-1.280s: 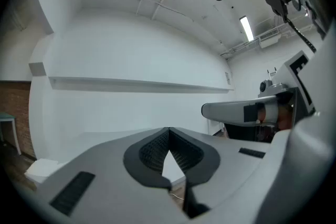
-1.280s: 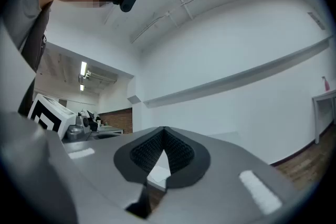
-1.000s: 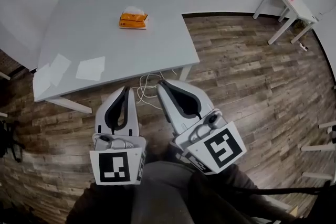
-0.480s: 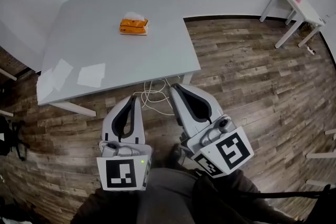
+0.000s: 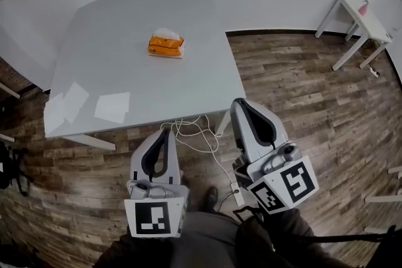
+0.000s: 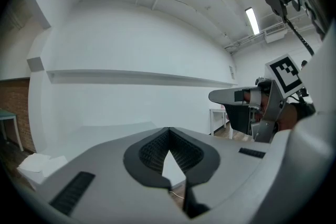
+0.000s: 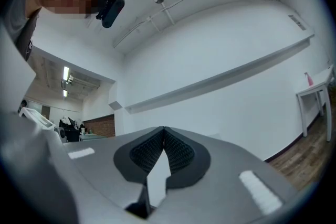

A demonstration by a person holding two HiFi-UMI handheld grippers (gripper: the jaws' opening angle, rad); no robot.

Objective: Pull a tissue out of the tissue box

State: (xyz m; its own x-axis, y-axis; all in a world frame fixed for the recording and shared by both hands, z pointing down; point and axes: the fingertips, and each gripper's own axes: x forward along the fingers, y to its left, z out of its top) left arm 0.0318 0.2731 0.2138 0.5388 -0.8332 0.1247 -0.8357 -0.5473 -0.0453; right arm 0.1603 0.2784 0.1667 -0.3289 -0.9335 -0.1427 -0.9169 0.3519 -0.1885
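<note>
An orange tissue box (image 5: 166, 46) with a white tissue sticking out of its top sits on the grey table (image 5: 125, 28), toward the far middle. Both grippers hang low in front of the table's near edge, well short of the box. My left gripper (image 5: 167, 131) is shut with nothing in it, its tips just below the table edge. My right gripper (image 5: 239, 102) is also shut and empty, off the table's near right corner. In the left gripper view the jaws (image 6: 169, 131) meet tip to tip; in the right gripper view the jaws (image 7: 164, 130) do the same.
Flat white tissues (image 5: 112, 107) lie on the table's near left part, with more (image 5: 66, 102) at its left edge. A white cable (image 5: 204, 138) coils on the wooden floor under the near edge. A small white side table (image 5: 358, 25) stands at the far right.
The view has moved closer to the table. Both grippers have shifted forward and right; the right one now reaches past the table's near right corner. Both stay shut.
</note>
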